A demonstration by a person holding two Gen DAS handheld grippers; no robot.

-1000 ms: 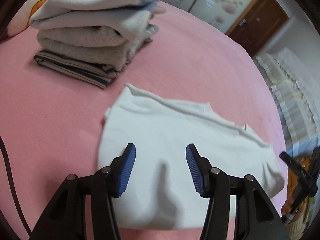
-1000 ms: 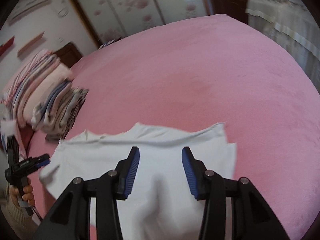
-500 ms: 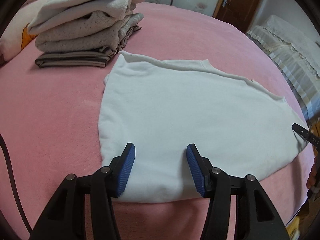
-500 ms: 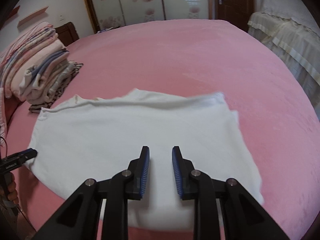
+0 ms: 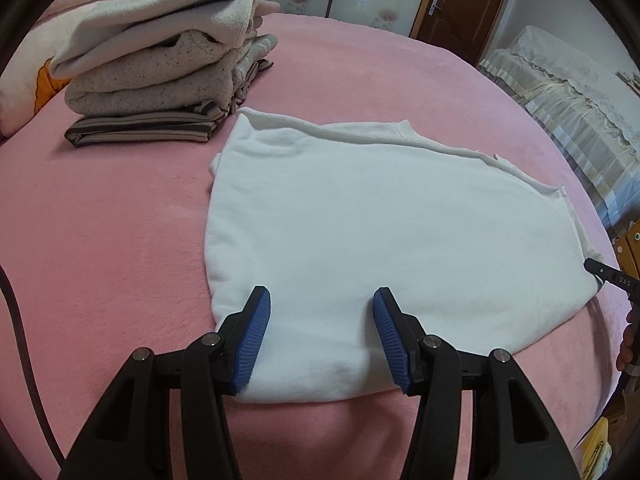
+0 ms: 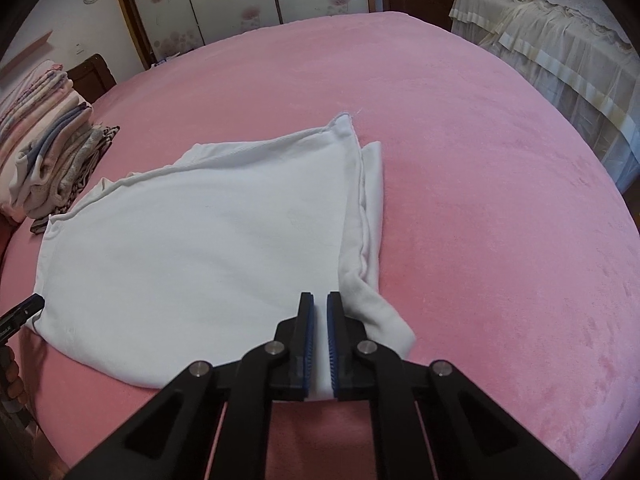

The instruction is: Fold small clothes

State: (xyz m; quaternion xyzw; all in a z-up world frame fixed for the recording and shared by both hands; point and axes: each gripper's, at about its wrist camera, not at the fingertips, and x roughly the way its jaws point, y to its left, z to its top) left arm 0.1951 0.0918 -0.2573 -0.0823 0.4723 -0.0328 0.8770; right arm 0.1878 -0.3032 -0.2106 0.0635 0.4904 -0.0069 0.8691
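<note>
A white garment (image 5: 360, 220) lies flat and folded on the pink bed; it also shows in the right wrist view (image 6: 200, 248). My left gripper (image 5: 320, 336) is open, its blue pads (image 5: 256, 332) over the garment's near edge, with nothing held. My right gripper (image 6: 320, 336) is nearly shut, its jaws a narrow gap apart over the garment's near right corner, where a sleeve (image 6: 372, 208) lies folded along the right side. I cannot tell whether cloth is pinched between the jaws. The right gripper's tip shows at the right edge of the left wrist view (image 5: 616, 280).
A stack of folded clothes (image 5: 160, 68) stands on the bed at the back left, beside the garment; it shows at the left of the right wrist view (image 6: 48, 152). A cream-covered bed (image 6: 560, 40) stands to the right. Wardrobe doors and a wooden door are behind.
Both grippers lowered the garment onto the bed and pulled back toward its near edge. The right gripper's jaws went from wide open to nearly shut. The left stayed open.
</note>
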